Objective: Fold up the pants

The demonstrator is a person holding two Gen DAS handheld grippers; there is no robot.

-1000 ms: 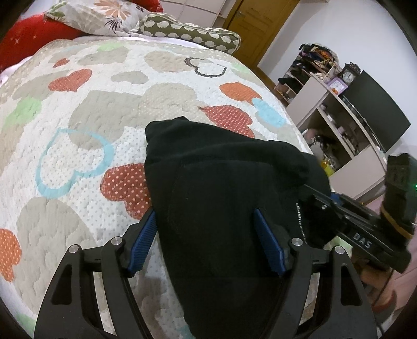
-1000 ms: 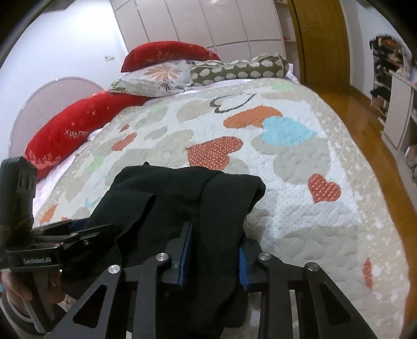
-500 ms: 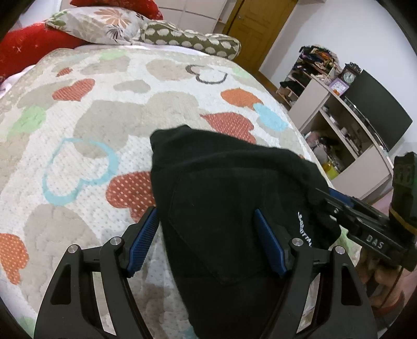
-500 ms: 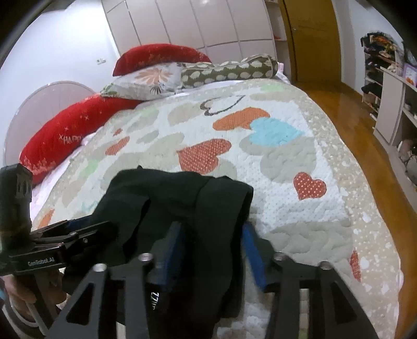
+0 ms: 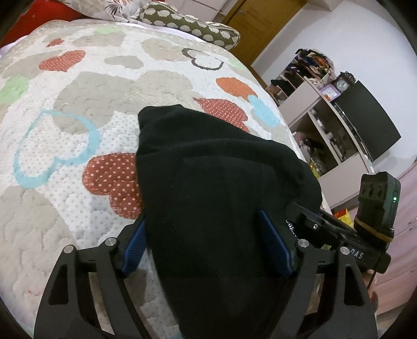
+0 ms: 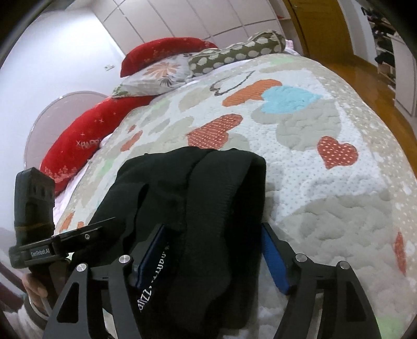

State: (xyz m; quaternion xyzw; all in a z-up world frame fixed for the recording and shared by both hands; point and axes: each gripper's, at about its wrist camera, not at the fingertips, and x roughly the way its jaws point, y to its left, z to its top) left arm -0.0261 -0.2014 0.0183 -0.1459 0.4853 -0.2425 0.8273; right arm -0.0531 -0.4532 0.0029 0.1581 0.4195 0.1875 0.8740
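Observation:
The black pants [image 5: 219,182] lie folded in a thick bundle on the near edge of the bed's heart-patterned quilt [image 5: 78,104]. My left gripper [image 5: 206,242] is open, its blue pads wide apart on either side of the bundle. My right gripper [image 6: 211,255] is also open, its jaws spread around the pants [image 6: 198,198], with white lettering on the cloth by the left pad. Each gripper shows in the other's view, the right one [image 5: 338,234] at the pants' right side, the left one [image 6: 65,242] at their left.
Red, floral and spotted pillows [image 6: 161,70] lie at the head of the bed. A shelf unit with a dark TV [image 5: 365,125] stands beyond the bed's right edge. A wooden door [image 5: 260,23] and wood floor [image 6: 365,78] lie further off.
My right gripper has opened from shut on the pants to jaws wide apart. The left gripper stayed open. The bundle settled on the quilt.

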